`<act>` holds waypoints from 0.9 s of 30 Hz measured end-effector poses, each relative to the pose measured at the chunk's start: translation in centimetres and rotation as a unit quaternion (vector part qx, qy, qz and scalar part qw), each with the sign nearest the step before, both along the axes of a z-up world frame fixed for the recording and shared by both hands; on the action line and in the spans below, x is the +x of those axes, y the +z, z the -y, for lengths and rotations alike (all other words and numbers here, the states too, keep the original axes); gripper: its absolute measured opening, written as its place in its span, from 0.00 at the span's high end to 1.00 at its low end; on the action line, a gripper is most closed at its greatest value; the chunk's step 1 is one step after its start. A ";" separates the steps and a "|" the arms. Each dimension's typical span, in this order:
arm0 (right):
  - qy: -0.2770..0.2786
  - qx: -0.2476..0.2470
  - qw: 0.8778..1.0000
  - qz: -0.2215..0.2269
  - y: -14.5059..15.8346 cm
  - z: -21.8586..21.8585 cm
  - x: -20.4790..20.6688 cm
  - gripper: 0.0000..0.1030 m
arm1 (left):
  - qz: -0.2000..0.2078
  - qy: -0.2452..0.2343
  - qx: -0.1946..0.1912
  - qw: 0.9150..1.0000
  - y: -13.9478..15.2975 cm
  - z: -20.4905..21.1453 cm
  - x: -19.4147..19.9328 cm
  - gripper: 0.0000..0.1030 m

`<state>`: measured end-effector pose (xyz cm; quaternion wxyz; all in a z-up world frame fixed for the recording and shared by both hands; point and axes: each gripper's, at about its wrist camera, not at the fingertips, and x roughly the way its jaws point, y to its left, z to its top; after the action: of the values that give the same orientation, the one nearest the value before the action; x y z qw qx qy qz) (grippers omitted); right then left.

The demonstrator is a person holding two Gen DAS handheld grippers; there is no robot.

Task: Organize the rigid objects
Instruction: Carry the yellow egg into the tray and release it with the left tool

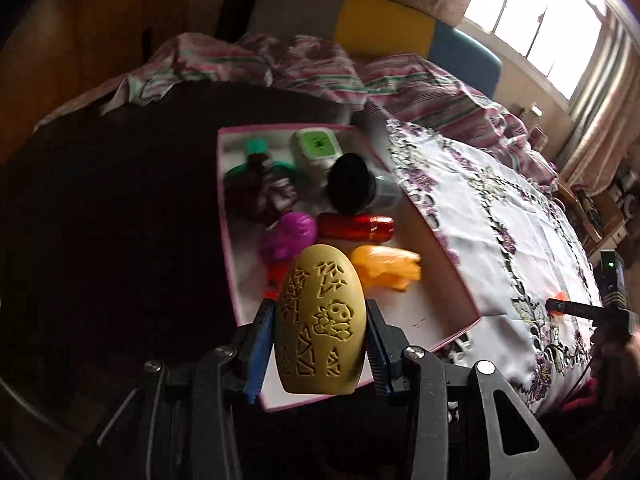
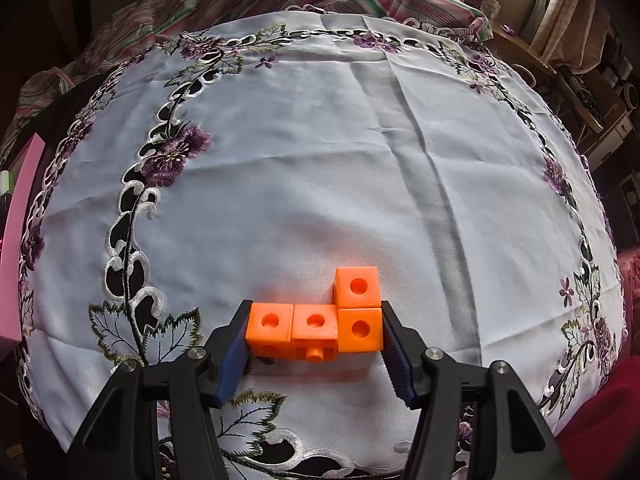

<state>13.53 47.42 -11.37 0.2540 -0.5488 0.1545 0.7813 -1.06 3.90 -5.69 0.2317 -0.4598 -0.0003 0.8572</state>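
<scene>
My left gripper (image 1: 320, 332) is shut on a gold oval block (image 1: 320, 320) carved with characters, held upright above the near end of a pink-rimmed white box (image 1: 440, 240). Inside the box lie a red cylinder (image 1: 356, 227), an orange piece (image 1: 386, 270), a purple ball (image 1: 288, 236), a green-capped bottle (image 1: 256, 160), a green-topped white container (image 1: 316, 148) and a black-lidded jar (image 1: 352, 184). In the right wrist view, my right gripper (image 2: 316, 336) is shut on an L-shaped orange piece of linked cubes (image 2: 320, 320), low over the embroidered white cloth (image 2: 320, 140).
A dark cloth (image 1: 120, 220) covers the bed left of the box. Striped bedding (image 1: 320, 68) is bunched along the far side, with yellow and blue cushions (image 1: 384, 24) behind. The box's pink wall (image 2: 20, 240) shows at the right wrist view's left edge. Cluttered shelves (image 2: 600, 92) stand to the right.
</scene>
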 end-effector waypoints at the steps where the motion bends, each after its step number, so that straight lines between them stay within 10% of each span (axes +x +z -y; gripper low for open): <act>1: 0.001 0.001 1.000 0.001 0.0 0.0 0.0 0.42 | 0.004 0.004 -0.003 1.000 -0.2 0.4 0.1 0.58; 27: 0.006 0.001 1.000 0.001 0.2 0.7 -0.4 0.42 | 0.025 -0.024 -0.031 0.999 -3.4 -4.0 -2.0 0.57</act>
<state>13.08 46.74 -11.20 0.2502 -0.5502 0.1499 0.7824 -3.10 7.95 -9.14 0.2375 -0.4882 0.0310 0.8392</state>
